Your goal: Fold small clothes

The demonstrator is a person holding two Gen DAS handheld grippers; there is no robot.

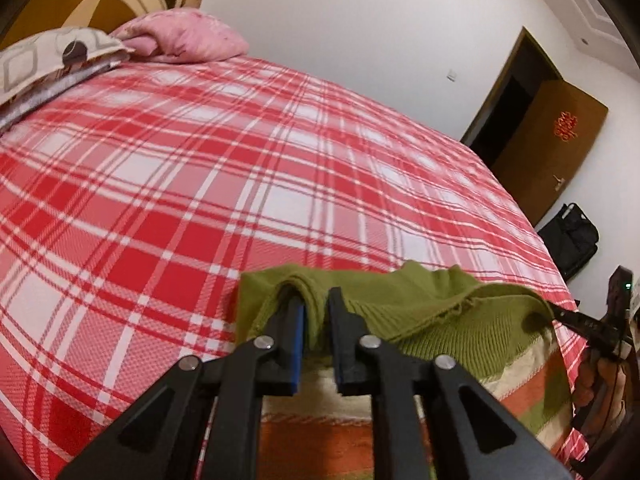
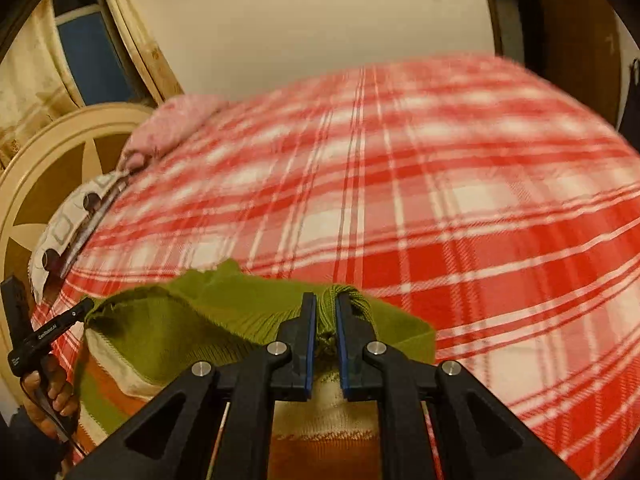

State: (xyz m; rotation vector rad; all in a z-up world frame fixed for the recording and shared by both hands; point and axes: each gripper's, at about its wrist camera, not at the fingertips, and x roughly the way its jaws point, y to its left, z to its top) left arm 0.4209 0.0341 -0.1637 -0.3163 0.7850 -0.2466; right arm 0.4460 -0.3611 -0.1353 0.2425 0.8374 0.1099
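Spreading wide under everything is the bed (image 1: 200, 184), its red-and-white plaid cover running back to a pink pillow (image 1: 184, 36) and a patterned one (image 1: 56, 60) against the round headboard (image 2: 60, 160); a brown door (image 1: 552, 144) stands off to one side. At the near edge of the bed lies the small sweater (image 1: 420, 308) — olive green knit at the top, with cream, orange and green bands lower down where it drapes toward the person.

It looks light, soft and stretchy, likely to sag and bunch rather than hold a line, so the ribbed green edge seems the sensible place to grip — thicker there, less apt to slip.

That is where both tools are. The left gripper (image 1: 316, 316) has a fold of the green edge bunched between its blue pads, the jaws drawn close on the cloth. The right gripper (image 2: 326, 320) pinches a gathered tuft of the same edge, jaws nearly together. Between the two grips the green edge is lifted and slack, arching above the striped body, which rests on the plaid below. Each view catches the other tool at its margin, so the two hold opposite ends of the edge.
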